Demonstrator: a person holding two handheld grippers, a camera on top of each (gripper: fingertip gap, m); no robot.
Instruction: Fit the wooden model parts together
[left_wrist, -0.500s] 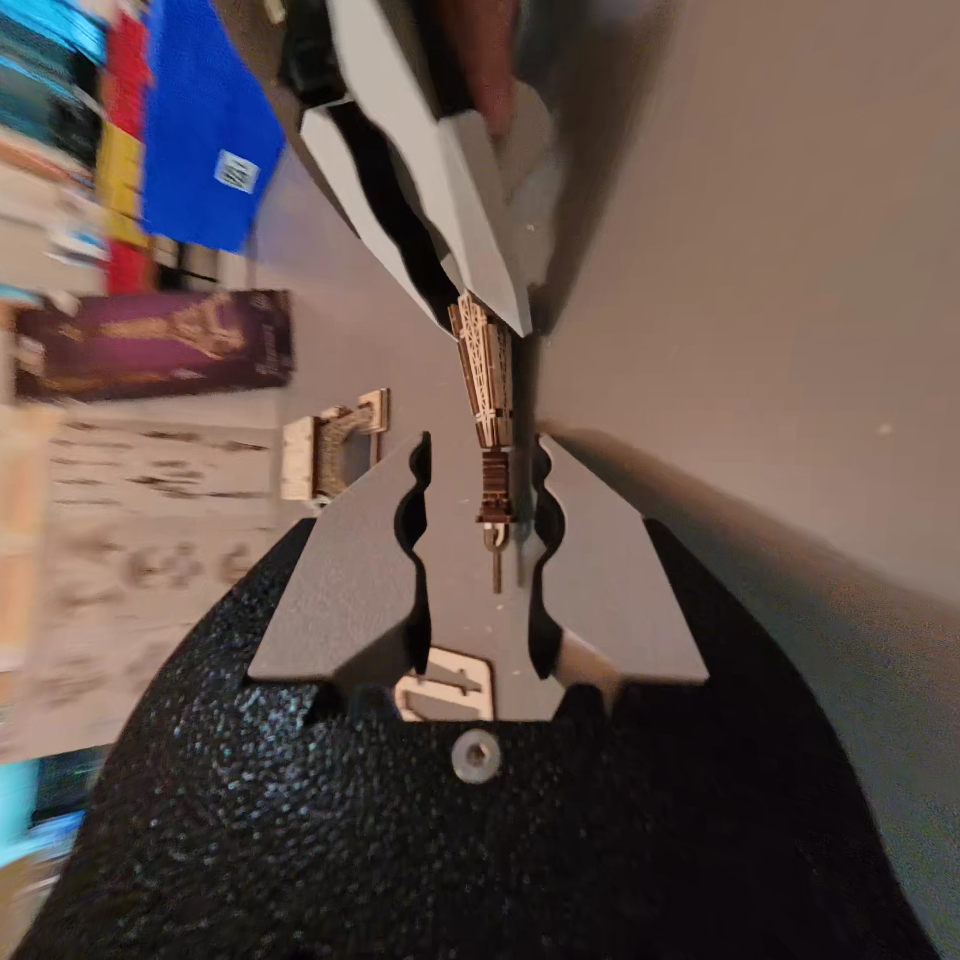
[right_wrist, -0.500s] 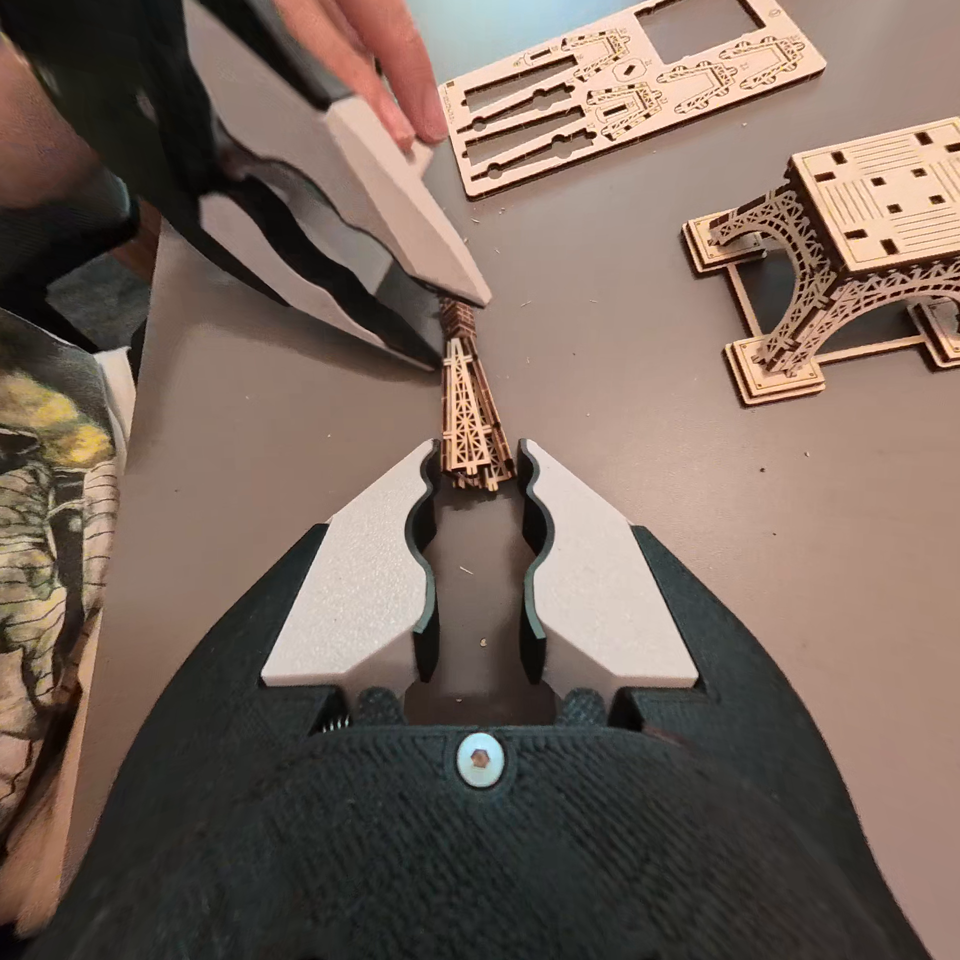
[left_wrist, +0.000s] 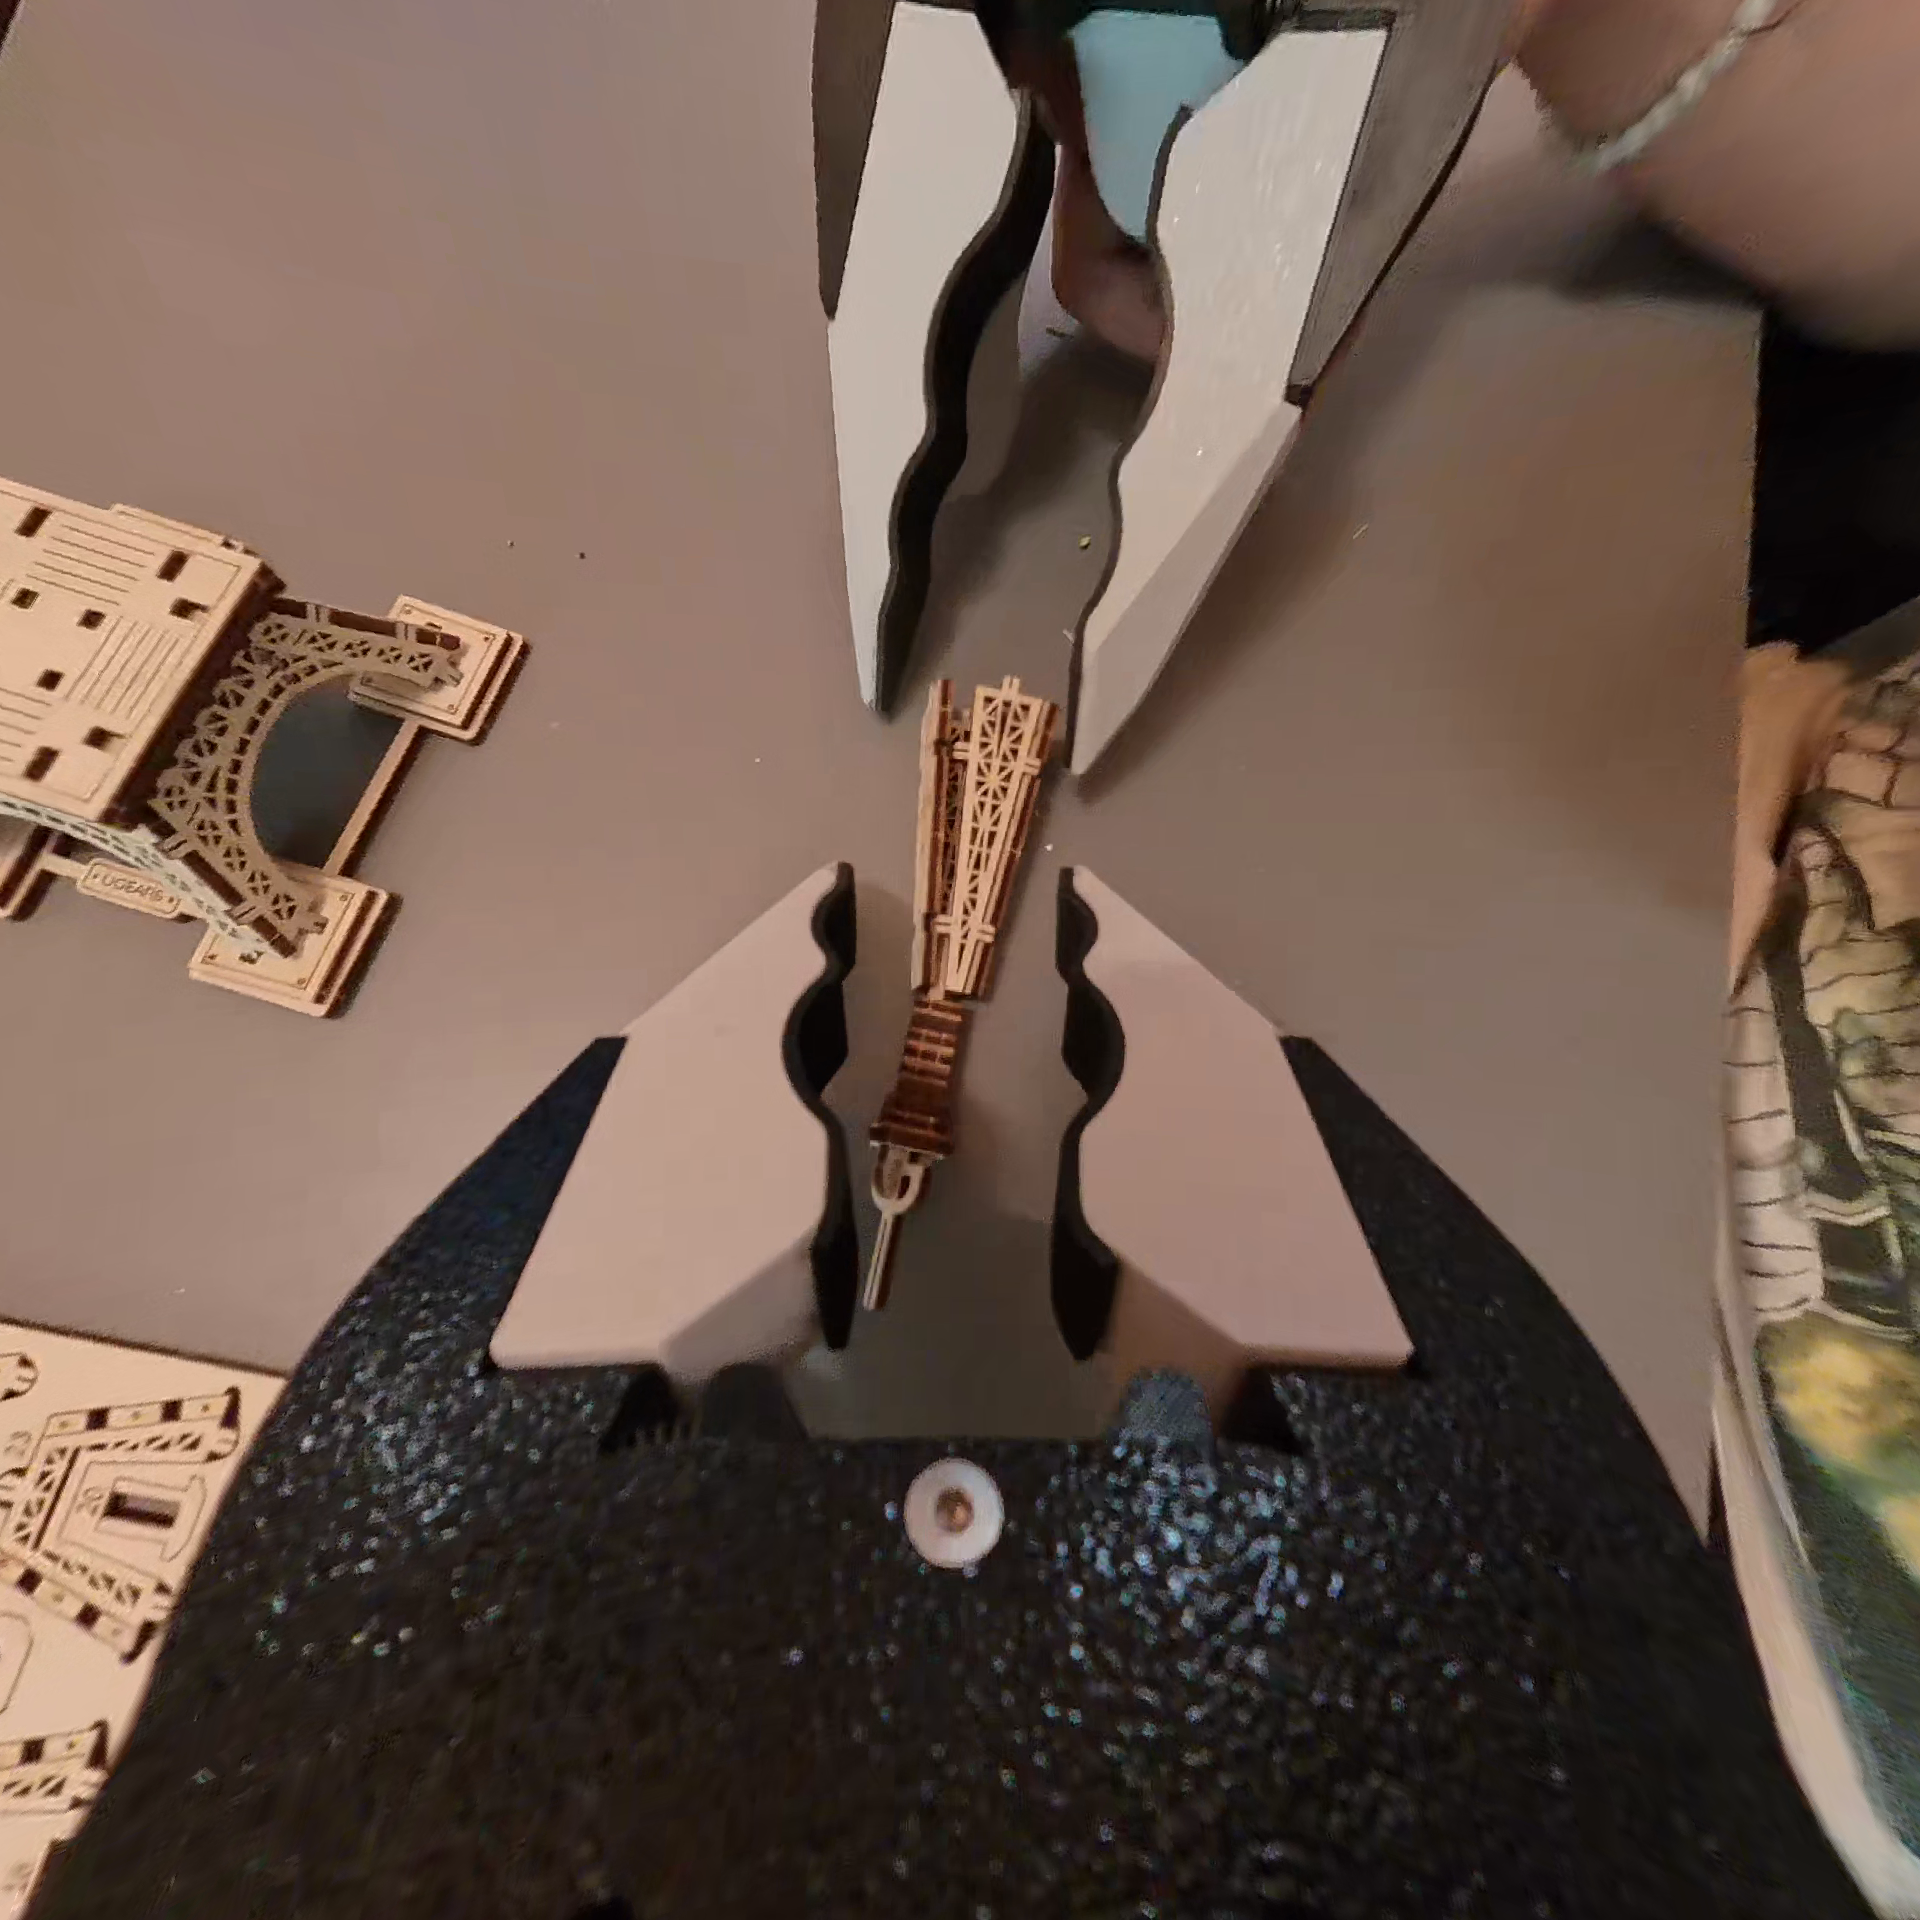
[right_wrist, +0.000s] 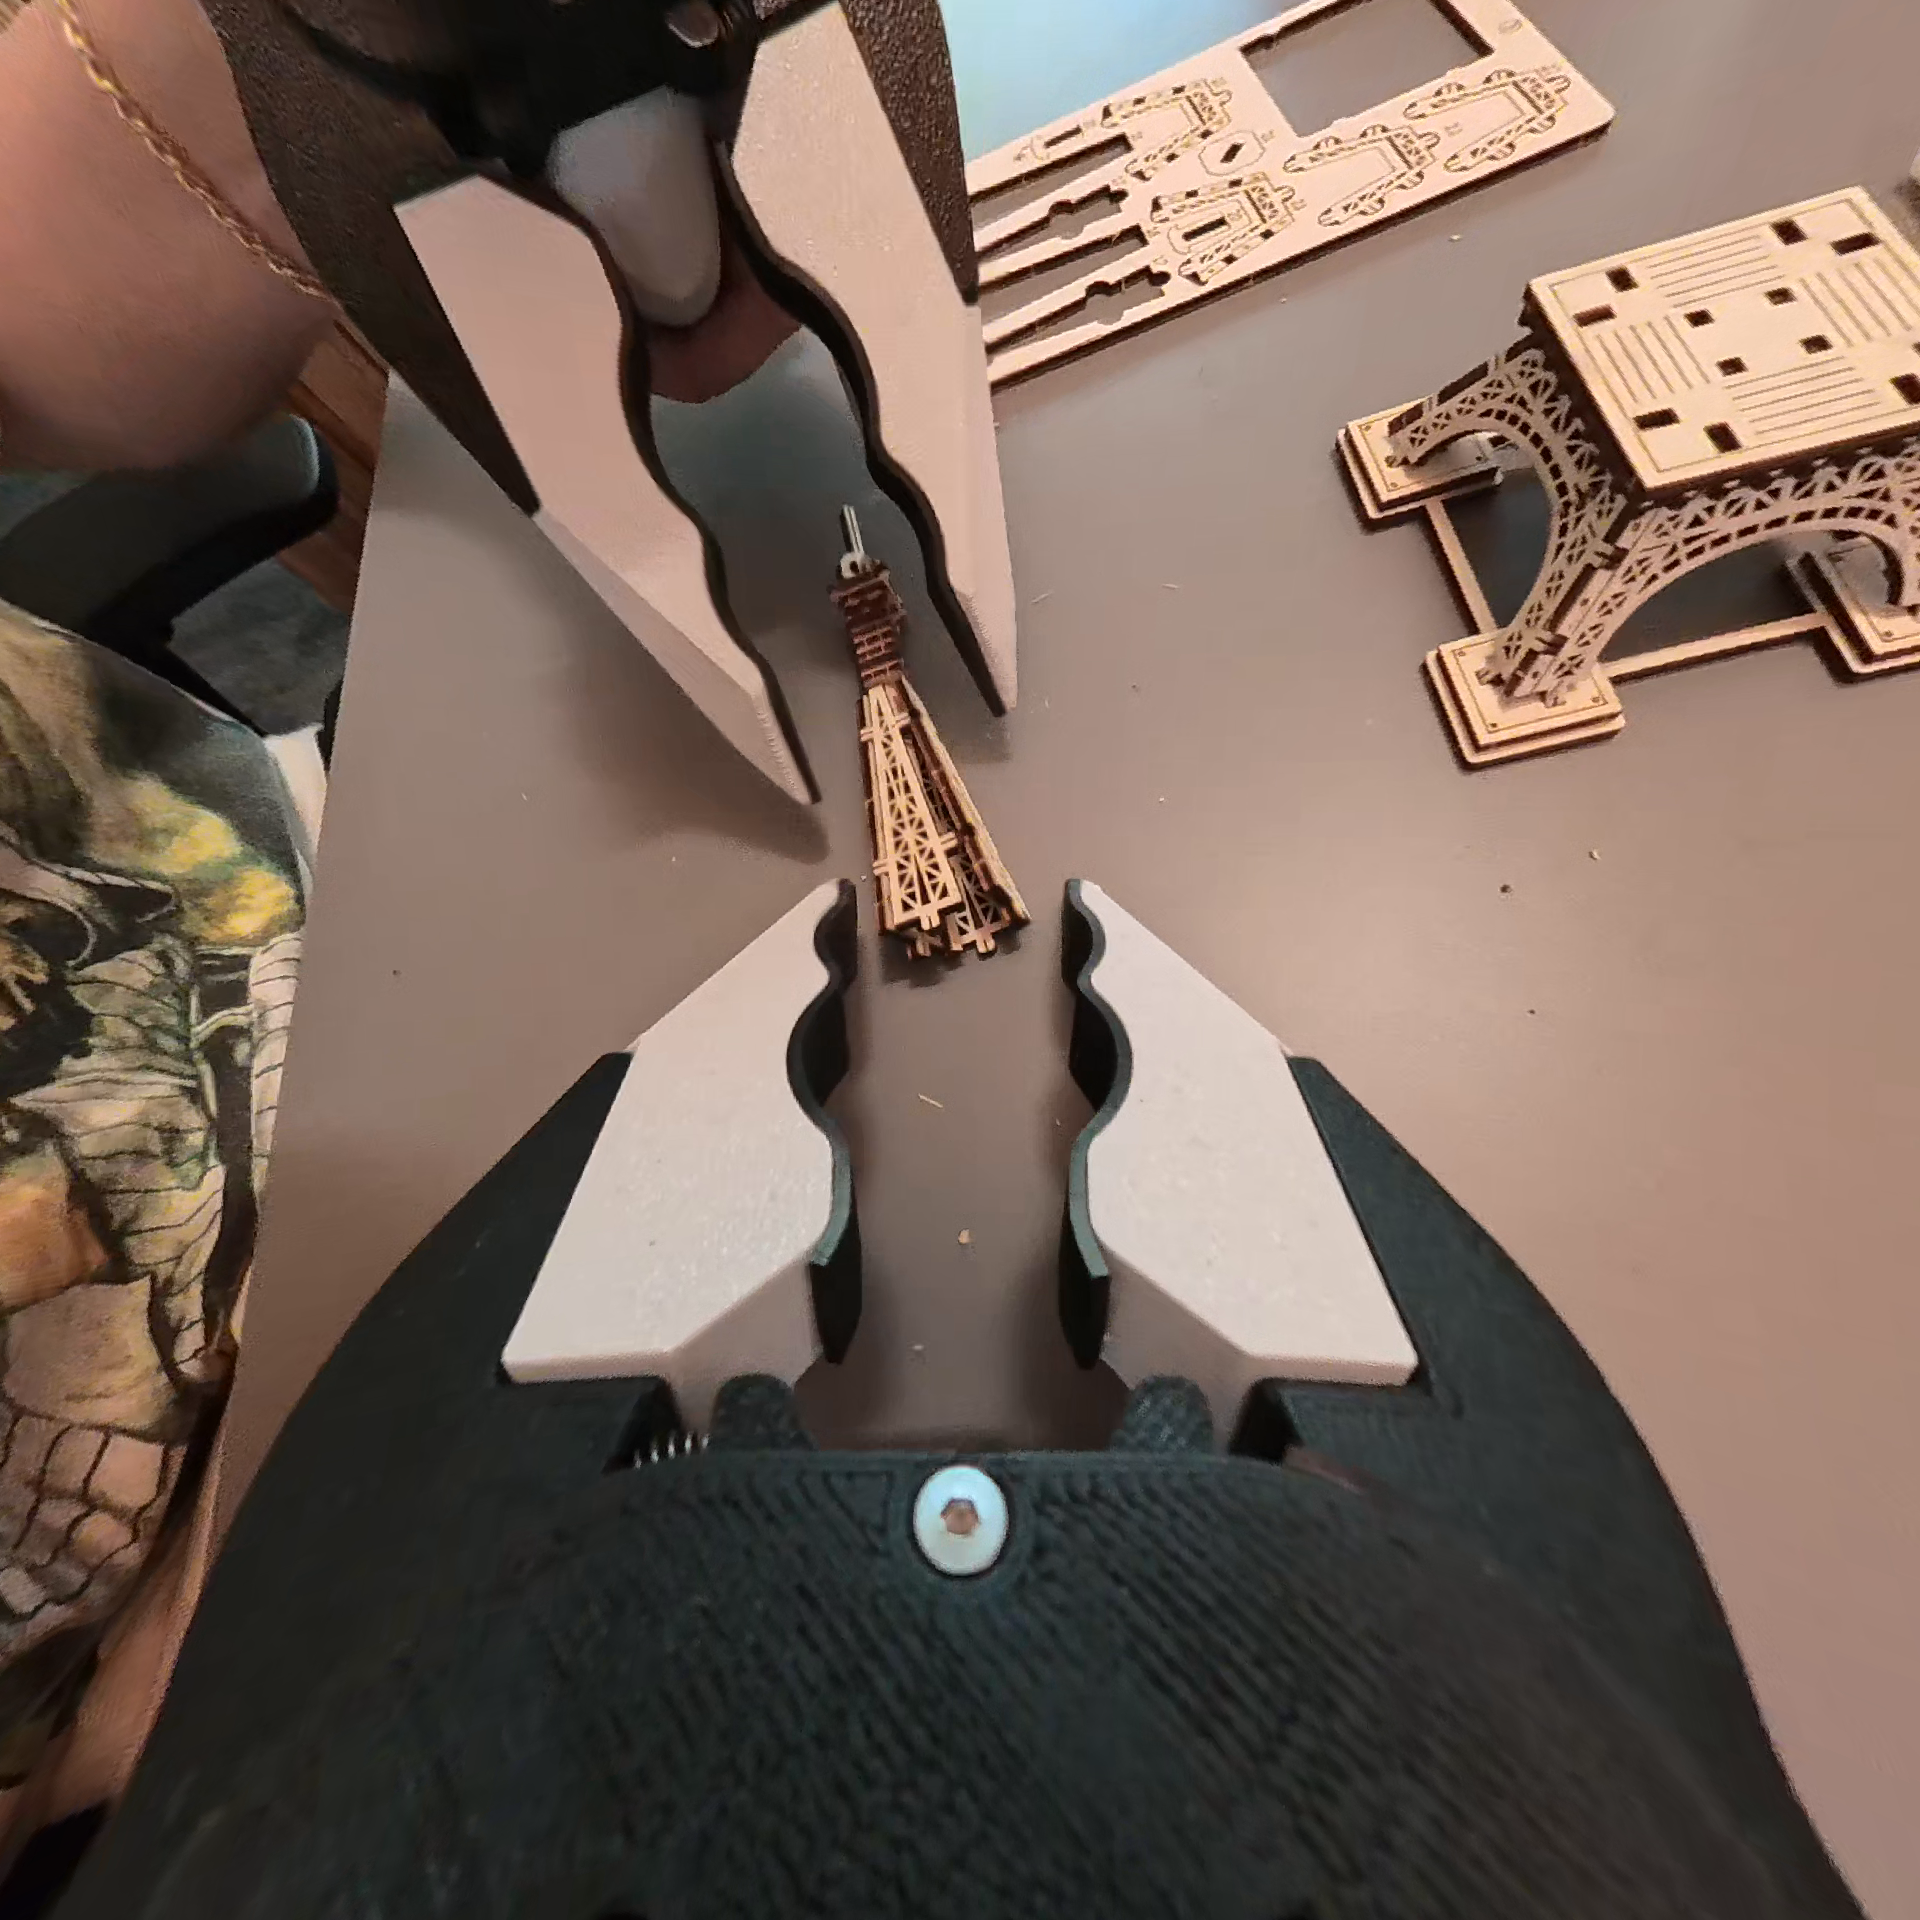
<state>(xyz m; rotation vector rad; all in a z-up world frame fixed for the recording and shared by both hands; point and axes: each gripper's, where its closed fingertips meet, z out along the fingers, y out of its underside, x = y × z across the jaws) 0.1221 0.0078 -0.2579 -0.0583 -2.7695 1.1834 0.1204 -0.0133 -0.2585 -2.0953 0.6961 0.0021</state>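
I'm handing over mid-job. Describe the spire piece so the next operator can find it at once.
On the grey table, look between the two open grippers that face each other, the left gripper and the right gripper. The spire piece lies flat there, held by neither. Unlike the squat arched tower base and the flat parts sheet, it is slim, tapered, with a dark tip.

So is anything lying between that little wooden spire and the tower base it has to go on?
Nothing visible does. The spire lies flat on the grey table, between the open left hand-held gripper and right hand-held gripper. The stretch of table between it and the tower base shows only tiny crumbs.
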